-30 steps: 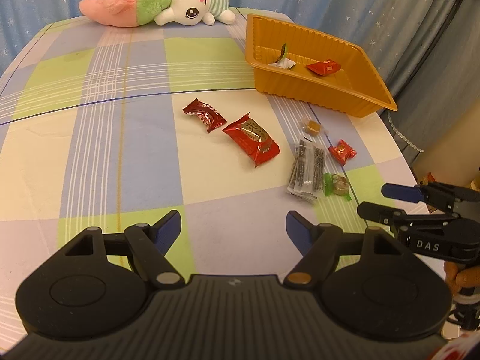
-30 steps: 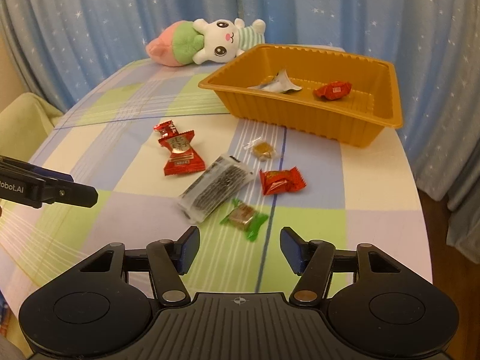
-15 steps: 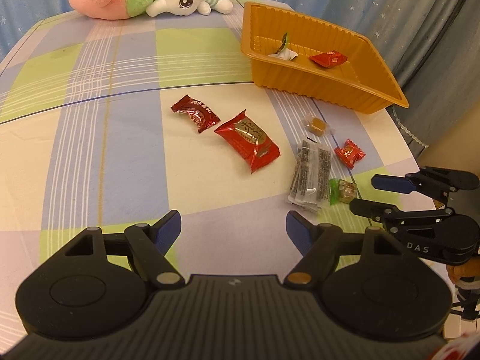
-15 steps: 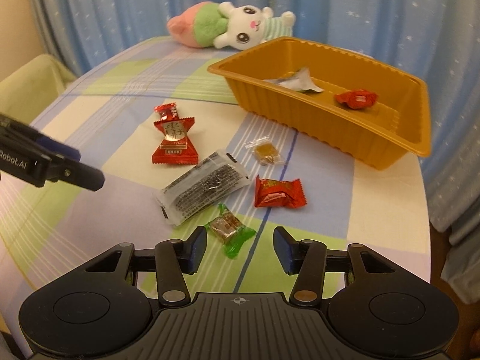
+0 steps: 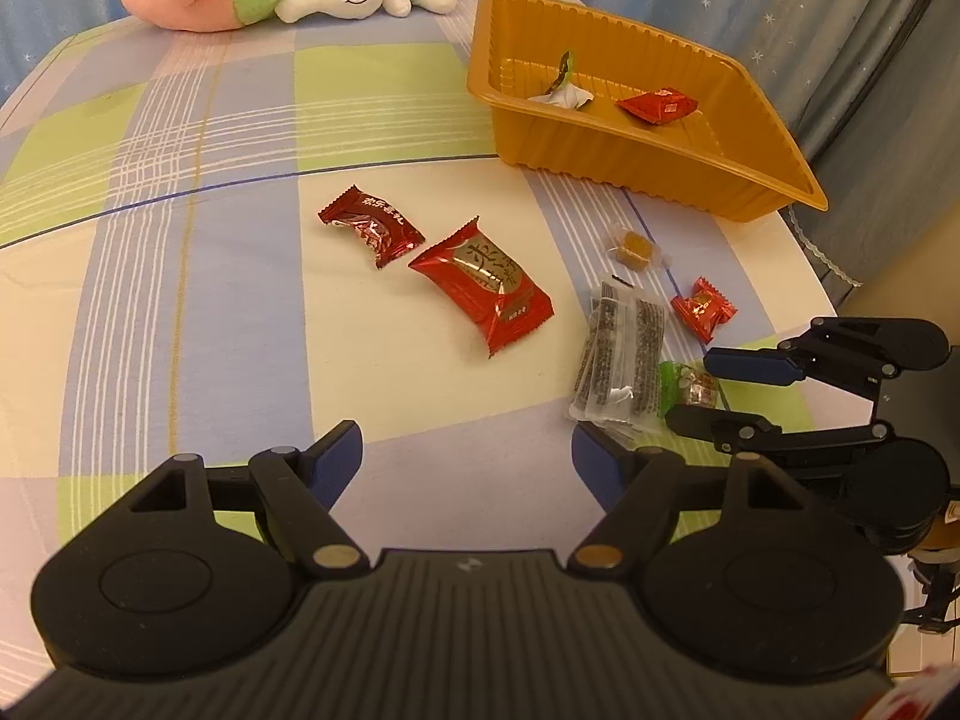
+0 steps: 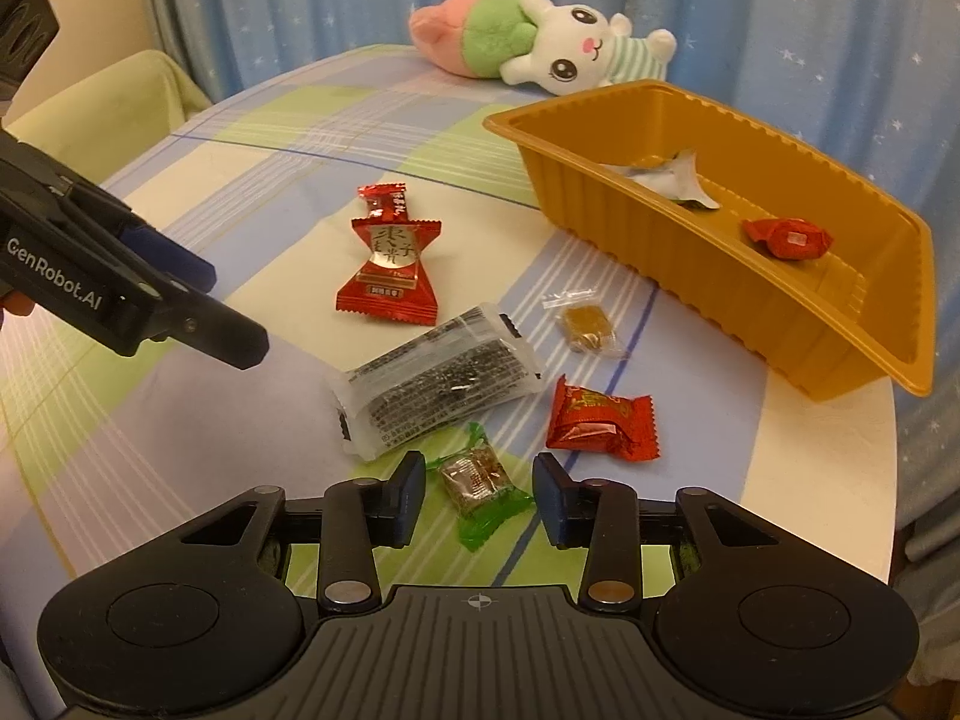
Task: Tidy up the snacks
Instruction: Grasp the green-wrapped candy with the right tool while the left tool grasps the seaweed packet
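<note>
Jaws of the right gripper are closing around the green-wrapped candy, pads not yet touching; the left gripper is hanging wide open, lower centre.

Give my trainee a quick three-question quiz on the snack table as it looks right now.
1. True or false: the orange tray already holds two items.
2. Which snack lies between the right tongs? A) green-wrapped candy B) clear packet of dark sticks C) plush rabbit
3. Fill in: the left tongs stand wide ____ with nothing between the fingers.

Key: 1 true: a white wrapper and a red candy. 2 A; the jaws are closing around it, pads not yet touching. 3 open.
</note>
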`<action>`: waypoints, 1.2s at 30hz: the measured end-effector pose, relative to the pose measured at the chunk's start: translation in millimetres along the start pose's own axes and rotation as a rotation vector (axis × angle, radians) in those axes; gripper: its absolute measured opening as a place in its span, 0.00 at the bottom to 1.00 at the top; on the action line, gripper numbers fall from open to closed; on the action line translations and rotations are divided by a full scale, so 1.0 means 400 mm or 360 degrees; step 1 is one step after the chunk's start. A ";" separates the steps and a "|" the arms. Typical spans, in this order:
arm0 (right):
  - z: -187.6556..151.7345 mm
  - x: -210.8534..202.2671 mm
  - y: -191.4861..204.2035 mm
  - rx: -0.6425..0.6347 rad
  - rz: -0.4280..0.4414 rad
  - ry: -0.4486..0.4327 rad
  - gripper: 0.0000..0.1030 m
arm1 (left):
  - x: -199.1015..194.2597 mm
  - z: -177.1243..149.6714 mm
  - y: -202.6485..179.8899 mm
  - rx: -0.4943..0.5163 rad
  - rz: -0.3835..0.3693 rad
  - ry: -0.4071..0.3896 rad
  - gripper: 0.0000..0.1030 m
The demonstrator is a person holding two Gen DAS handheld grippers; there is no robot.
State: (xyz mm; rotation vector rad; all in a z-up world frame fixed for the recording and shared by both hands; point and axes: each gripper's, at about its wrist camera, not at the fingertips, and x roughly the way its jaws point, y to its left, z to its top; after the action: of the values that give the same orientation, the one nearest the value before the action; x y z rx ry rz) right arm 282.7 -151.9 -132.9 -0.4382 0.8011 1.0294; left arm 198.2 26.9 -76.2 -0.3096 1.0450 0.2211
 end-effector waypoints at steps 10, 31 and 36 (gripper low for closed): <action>-0.010 -0.012 0.000 0.0048 0.0016 0.0024 0.25 | 0.010 0.008 -0.027 0.0055 -0.0046 -0.0007 0.72; -0.097 -0.170 -0.138 0.0712 -0.0197 -0.0088 0.23 | 0.104 0.059 -0.176 0.0459 -0.0147 -0.0057 0.66; -0.113 -0.201 -0.148 0.0749 -0.0237 -0.0112 0.23 | 0.144 0.077 -0.193 0.0500 -0.0128 -0.0021 0.63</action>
State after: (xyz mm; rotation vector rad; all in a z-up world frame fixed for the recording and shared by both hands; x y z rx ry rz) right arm 295.8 -256.4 -103.0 -0.0563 0.9018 0.6846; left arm 276.1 -32.3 -100.9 -0.0657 1.0345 -0.0149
